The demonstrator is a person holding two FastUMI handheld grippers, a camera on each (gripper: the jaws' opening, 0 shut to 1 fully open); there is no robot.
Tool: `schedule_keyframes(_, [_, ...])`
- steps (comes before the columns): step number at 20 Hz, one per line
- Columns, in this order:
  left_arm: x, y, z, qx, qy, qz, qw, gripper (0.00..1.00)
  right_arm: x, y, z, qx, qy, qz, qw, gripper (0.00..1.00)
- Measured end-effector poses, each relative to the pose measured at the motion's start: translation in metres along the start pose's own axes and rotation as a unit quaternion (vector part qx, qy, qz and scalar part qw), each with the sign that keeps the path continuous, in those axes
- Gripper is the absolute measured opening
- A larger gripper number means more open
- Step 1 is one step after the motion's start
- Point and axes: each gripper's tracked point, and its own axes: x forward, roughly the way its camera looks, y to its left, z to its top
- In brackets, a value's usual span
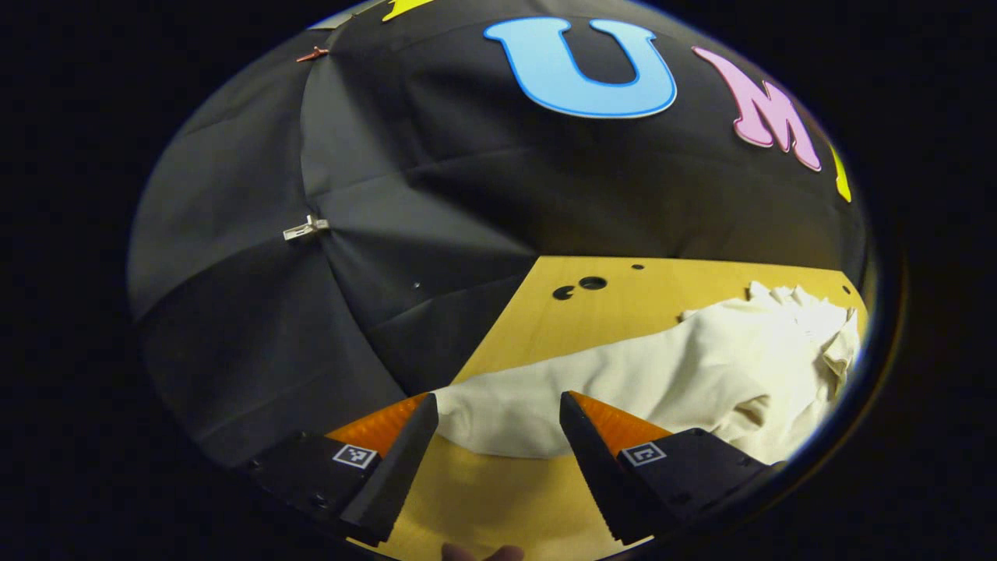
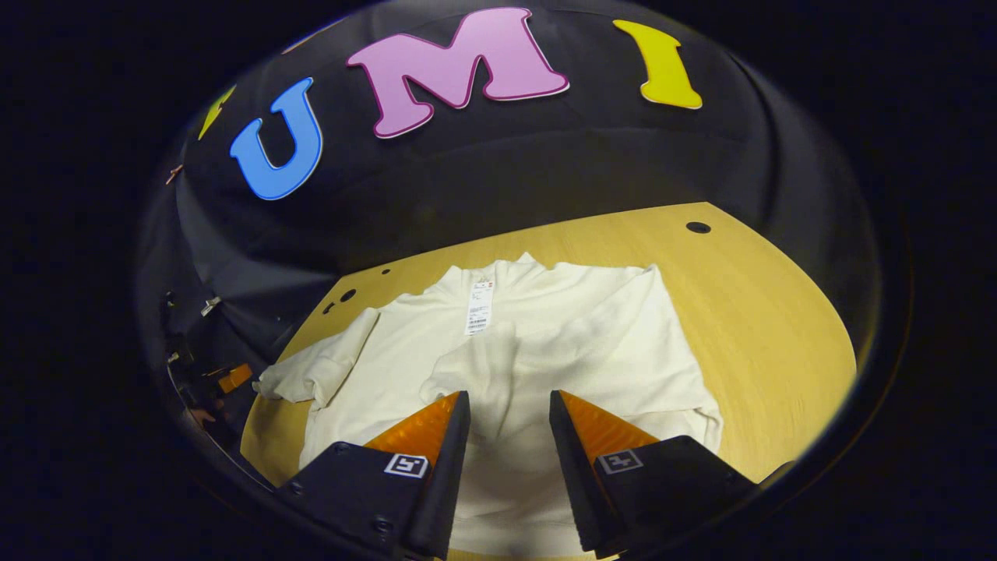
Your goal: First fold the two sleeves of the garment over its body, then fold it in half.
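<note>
Garment (image 2: pixel 545 343): a cream long-sleeved top lies spread flat on the wooden table (image 2: pixel 763 312), neck toward the black cloth wall (image 2: pixel 467 195). In the right gripper view one sleeve (image 2: pixel 475 374) is already folded in over the body, running down the middle of the chest, while the other sleeve (image 2: pixel 319 370) still lies out to the side, bunched near the table's edge. A white paper tag (image 2: pixel 479 306) sits just below the neck opening; it carries small print and what looks like a barcode, too small to read.

The right gripper (image 2: pixel 510 405) hangs over the lower part of the top, its two fingers spread apart with cream cloth showing in the gap between them and nothing pinched. Whether the tips touch the fabric cannot be told.

In the left gripper view the outstretched sleeve (image 1: pixel 545 389) runs across the table (image 1: pixel 623 304) from the crumpled body cloth (image 1: pixel 787 335) toward the left gripper (image 1: pixel 498 409). Those fingers are also spread wide, one to each side of the sleeve's end, with the cuff edge lying between and just beyond the tips; they do not clamp it. A fingertip of the person (image 1: pixel 481 552) shows at the bottom edge of that view. Small dark holes (image 1: pixel 580 286) dot the tabletop near the wall, and a white clip (image 1: pixel 305 228) pins the cloth wall at a seam.
</note>
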Motion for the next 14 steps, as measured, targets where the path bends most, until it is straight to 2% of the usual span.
schedule_keyframes(5, [0.034,0.014,-0.024,0.021,0.036,0.031,0.999,0.98,-0.029,-0.025,0.001,0.010,0.000,-0.021,1.000,0.64])
schedule_keyframes(10, [0.052,0.011,-0.062,0.018,0.110,0.027,0.993,0.98,-0.050,-0.030,-0.004,0.005,0.007,-0.023,1.000,0.63])
schedule_keyframes(13, [0.056,0.010,-0.065,0.004,0.110,0.023,0.994,0.98,-0.059,-0.034,-0.005,0.005,0.008,-0.025,1.000,0.64])
schedule_keyframes(14, [0.057,0.006,-0.065,0.002,0.111,0.011,0.994,0.98,-0.060,-0.036,-0.006,0.003,0.009,-0.026,1.000,0.63])
